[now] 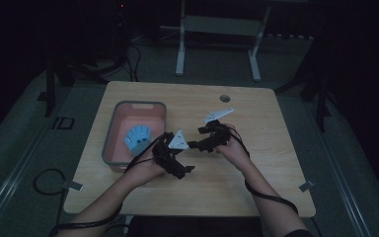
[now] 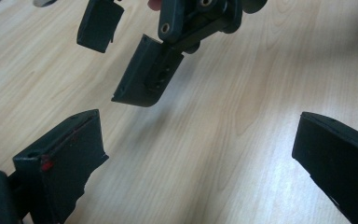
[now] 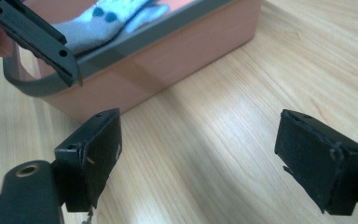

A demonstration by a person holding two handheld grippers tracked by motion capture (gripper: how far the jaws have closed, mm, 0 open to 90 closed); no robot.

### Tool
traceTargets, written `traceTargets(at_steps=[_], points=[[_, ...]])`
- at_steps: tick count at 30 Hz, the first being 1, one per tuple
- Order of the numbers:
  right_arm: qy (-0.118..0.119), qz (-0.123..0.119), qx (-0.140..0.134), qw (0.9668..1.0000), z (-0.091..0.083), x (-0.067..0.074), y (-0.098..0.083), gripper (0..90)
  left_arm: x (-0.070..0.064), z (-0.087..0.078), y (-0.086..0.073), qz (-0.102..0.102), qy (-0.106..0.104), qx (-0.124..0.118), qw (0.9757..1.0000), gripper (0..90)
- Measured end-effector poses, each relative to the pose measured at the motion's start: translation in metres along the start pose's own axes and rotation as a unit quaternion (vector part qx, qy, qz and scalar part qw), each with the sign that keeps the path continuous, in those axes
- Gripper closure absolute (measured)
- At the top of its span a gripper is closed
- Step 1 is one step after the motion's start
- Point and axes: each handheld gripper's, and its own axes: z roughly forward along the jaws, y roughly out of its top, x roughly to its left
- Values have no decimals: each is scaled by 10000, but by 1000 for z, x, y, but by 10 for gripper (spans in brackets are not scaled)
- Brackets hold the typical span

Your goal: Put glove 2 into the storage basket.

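Over wooden bench [image 1: 256,173], your two grippers meet mid-surface, tips facing, close but apart. Left gripper [image 2: 200,154]: jaws spread wide, nothing between them, bare wood below. Right gripper [image 3: 198,154]: jaws equally wide, empty, aimed toward pink bin [image 3: 168,60]. Bin, grey-rimmed, sits at bench's left side just beside your left hand [image 1: 145,170]; light-blue glove-like cloth [image 1: 139,137] lies inside it.

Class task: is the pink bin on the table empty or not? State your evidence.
Not empty. The pink bin holds a light blue cloth item with darker spots; the right gripper view shows it lying inside, below the rim.
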Motion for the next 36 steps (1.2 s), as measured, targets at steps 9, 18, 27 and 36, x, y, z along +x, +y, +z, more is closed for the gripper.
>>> traceTargets(at_steps=[9, 18, 27, 36], points=[[-54, 66, 23, 10000, -12, -3, -19, 149, -12, 13, 8, 137, -240, -53, 9996, 25], [-149, 190, 15, 9997, -27, -6, -44, 149, -28, 30, 14, 272, -515, -54, 9983, 25], [-193, 343, -81, 9992, -38, -6, -72, 149, -44, 48, 11, 337, -799, -30, 9962, 25], [-256, 443, -141, 9986, -46, -8, -101, 152, -52, 61, 3, 392, -950, 44, 9947, 25]])
